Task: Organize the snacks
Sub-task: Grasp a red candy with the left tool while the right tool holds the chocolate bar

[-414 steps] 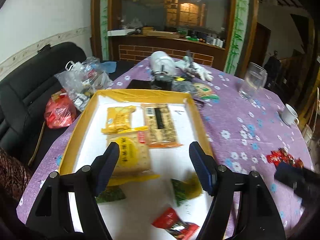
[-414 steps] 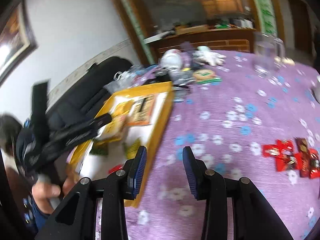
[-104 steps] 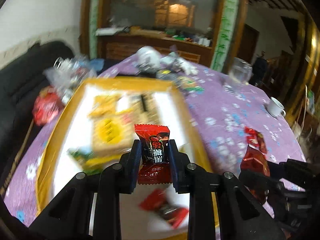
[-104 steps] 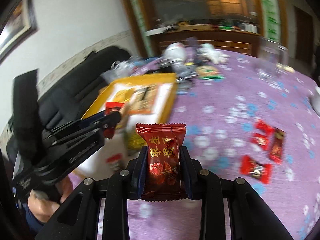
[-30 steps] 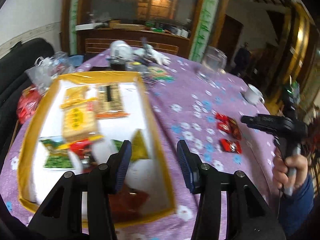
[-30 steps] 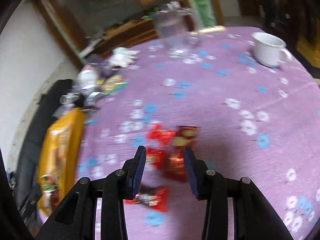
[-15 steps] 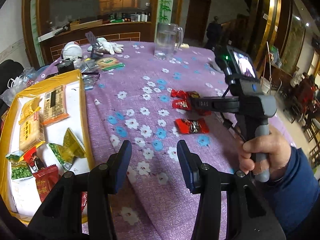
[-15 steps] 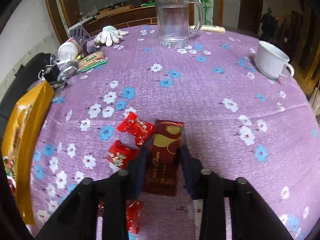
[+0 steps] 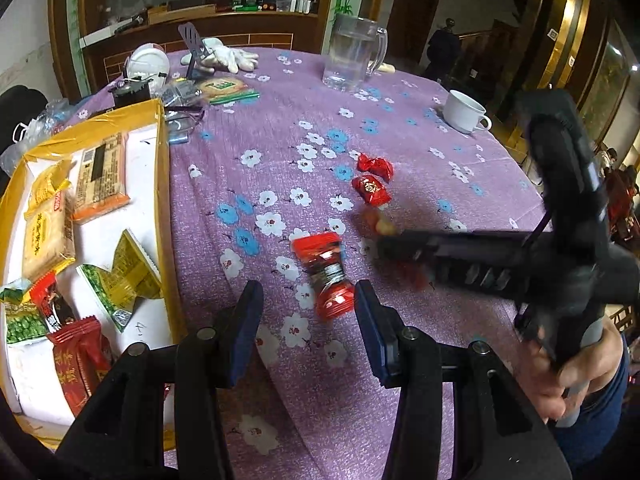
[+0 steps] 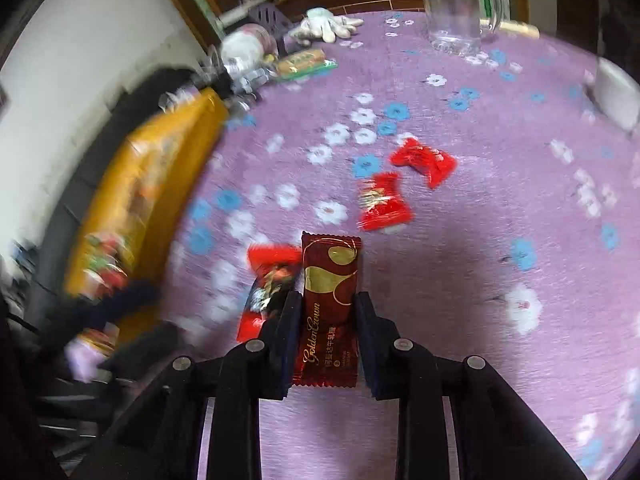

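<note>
Right gripper (image 10: pixel 324 332): its jaws have just been closing and now press on both long sides of the dark red Golden Crown bar (image 10: pixel 329 300); the bar stands lengthwise between them, its top part sticks out ahead of the jaws.
Left gripper (image 9: pixel 306 322): its jaws are partly open and hold nothing; the red-and-black candy (image 9: pixel 326 272) lies on the counter (image 9: pixel 400 140) just ahead of the gap, a little tilted, and touches neither jaw.
Other candies: two red twist-wrapped candies (image 10: pixel 423 159) (image 10: pixel 382 202) lie further ahead of the right jaws, on the purple flowered cloth, close to each other.
Yellow tray (image 9: pixel 162 152): it is to the left of the left jaws, and already contains cracker packs, green pea packets and a dark red bar.
Step in hand, as I judge: lift the held bar and carry it to the tray, while the left side goes for the red-and-black candy.
How to do it well: keep the right jaws firm, because the wrapper is smooth and the grip is on the lower half only; lift straight up so the neighbouring candy is not dragged.
For the left side: turn the jaws to meet the narrow sides of the tilted candy, then lower until the jaws reach the cloth.
Risk: the two grippers are near each other, so one should go first.
</note>
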Available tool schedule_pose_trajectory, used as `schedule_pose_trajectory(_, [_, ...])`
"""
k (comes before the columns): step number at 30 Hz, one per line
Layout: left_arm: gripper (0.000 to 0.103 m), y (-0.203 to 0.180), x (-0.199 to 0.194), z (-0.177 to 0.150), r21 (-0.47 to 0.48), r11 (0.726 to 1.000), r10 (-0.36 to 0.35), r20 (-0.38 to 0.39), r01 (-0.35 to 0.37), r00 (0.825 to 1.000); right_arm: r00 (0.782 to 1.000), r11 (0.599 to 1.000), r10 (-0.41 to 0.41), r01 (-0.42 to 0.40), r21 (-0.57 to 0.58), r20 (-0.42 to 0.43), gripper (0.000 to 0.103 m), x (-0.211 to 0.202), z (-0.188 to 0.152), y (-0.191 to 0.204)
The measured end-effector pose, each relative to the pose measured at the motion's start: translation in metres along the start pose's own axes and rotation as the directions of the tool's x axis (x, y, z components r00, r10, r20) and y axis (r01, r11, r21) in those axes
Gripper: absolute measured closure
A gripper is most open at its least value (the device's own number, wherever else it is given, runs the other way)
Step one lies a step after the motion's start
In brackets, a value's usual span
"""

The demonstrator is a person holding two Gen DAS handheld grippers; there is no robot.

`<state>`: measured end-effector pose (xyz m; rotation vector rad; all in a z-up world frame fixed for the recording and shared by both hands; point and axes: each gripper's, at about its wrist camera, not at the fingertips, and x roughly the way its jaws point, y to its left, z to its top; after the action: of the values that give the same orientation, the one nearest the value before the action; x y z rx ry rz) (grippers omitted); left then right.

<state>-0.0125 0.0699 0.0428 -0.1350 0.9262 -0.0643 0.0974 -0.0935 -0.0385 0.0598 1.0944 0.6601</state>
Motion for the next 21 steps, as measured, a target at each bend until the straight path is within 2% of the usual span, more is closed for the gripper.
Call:
schedule_pose_trajectory(3, [0.058, -0.009, 0.007, 0.002, 0.020, 1.000, 0.000, -0.016, 0.000, 1.000, 0.997, 0.998, -0.040, 0.036, 0.056, 0.069, 0.076, -0.016, 0.006, -0.017])
schedule_pose_trajectory(7, [0.058, -0.025, 0.020, 0.004, 0.062, 0.998, -0.008, -0.046, 0.010, 0.999, 0.996, 0.995, -0.026, 0.017, 0.103, 0.091, 0.076, -0.021, 0.008, -0.025])
schedule_pose_trajectory(11, [0.061, -0.028, 0.038, 0.009, 0.091, 0.992, 0.093, -0.060, -0.088, 0.994, 0.995, 0.996, -0.024, 0.016, 0.090, 0.096, 0.076, -0.023, 0.009, -0.022])
schedule_pose_trajectory(13, [0.070, -0.025, 0.051, 0.012, 0.087, 0.990, 0.115, -0.091, -0.108, 0.989, 0.994, 0.996, -0.032, 0.022, 0.087, 0.107, 0.076, -0.024, 0.009, -0.022])
schedule_pose_trajectory(14, [0.071, -0.023, 0.056, 0.012, 0.083, 0.991, 0.113, -0.098, -0.105, 0.989, 0.993, 0.996, -0.035, 0.026, 0.087, 0.112, 0.076, -0.025, 0.009, -0.022])
schedule_pose_trajectory(17, [0.072, -0.030, 0.058, 0.012, 0.118, 0.984, 0.143, -0.064, -0.135, 0.988, 0.992, 0.996, -0.039, 0.029, 0.086, 0.121, 0.076, -0.027, 0.008, -0.022])
schedule_pose_trajectory(21, [0.075, -0.028, 0.057, 0.008, 0.108, 0.986, 0.125, -0.007, -0.124, 0.992, 0.991, 0.996, -0.039, 0.028, 0.083, 0.129, 0.076, -0.029, 0.007, -0.021])
